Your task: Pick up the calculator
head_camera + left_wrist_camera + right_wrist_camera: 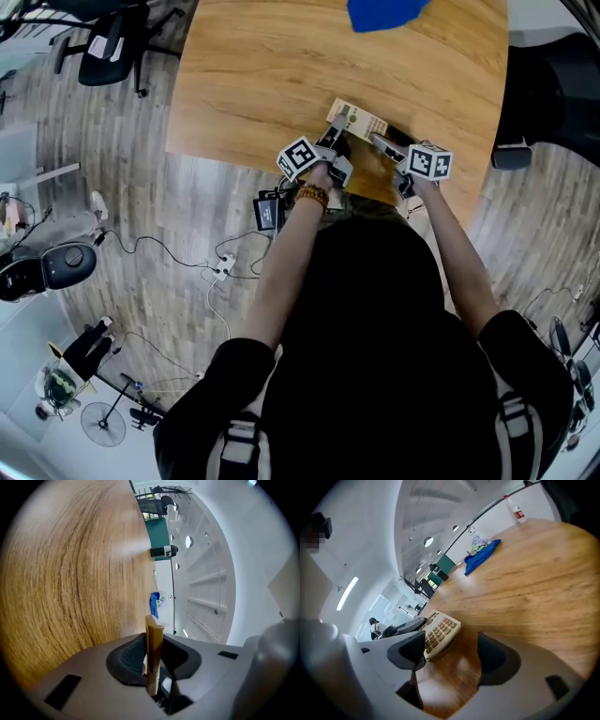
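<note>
Right gripper view: the right hand-held gripper [452, 656] stands open, calculator [440, 632] off-centre near one pad; centre it before closing. Left hand-held gripper [153, 662] clamps a tan box [153, 637].

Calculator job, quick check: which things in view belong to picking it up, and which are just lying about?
Part of the job:
calculator
right claw, open at it
left claw, shut on a cardboard box
table

Lying about:
blue cloth
bottle
office chair
</note>
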Demonstrator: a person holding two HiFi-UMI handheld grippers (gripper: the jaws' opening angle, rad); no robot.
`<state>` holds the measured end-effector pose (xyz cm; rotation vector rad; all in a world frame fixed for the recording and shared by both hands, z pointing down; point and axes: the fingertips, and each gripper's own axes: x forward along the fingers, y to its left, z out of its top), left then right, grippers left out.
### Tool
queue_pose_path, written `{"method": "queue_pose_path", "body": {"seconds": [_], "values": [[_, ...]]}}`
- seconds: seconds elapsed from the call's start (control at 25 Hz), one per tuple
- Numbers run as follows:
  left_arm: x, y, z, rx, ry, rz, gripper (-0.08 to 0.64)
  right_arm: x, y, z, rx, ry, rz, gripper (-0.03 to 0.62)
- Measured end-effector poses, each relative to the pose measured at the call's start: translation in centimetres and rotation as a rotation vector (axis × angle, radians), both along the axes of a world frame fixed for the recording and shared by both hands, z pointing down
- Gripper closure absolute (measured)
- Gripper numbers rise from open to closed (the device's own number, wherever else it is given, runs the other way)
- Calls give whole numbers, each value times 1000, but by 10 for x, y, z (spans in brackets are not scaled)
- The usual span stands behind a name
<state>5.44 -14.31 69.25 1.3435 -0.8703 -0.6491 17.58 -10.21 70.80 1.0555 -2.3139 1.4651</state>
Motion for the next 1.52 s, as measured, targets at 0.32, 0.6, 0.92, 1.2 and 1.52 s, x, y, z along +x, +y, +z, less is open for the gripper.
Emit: {"method": "queue_pose_path", "body": {"seconds": [0.32,0.6,0.92,1.2,1.52], "values": [[8,3,0,32,5,11,468,-1,-16,-8,-124,-205,203,334],[-2,1,-18,97,107,-40,468,-17,-21,-37,-75,-499,191,451],[1,-3,-34,167,44,69,468,-31,-2,-52,-135,-518,63,449],[8,-12,-41,141,-70,87,468,-17,-8,-59,-104,-506,100,453],[5,-29,-69,187,-49,75,467,-16,-22,-87,-33,-476,111,461]]}}
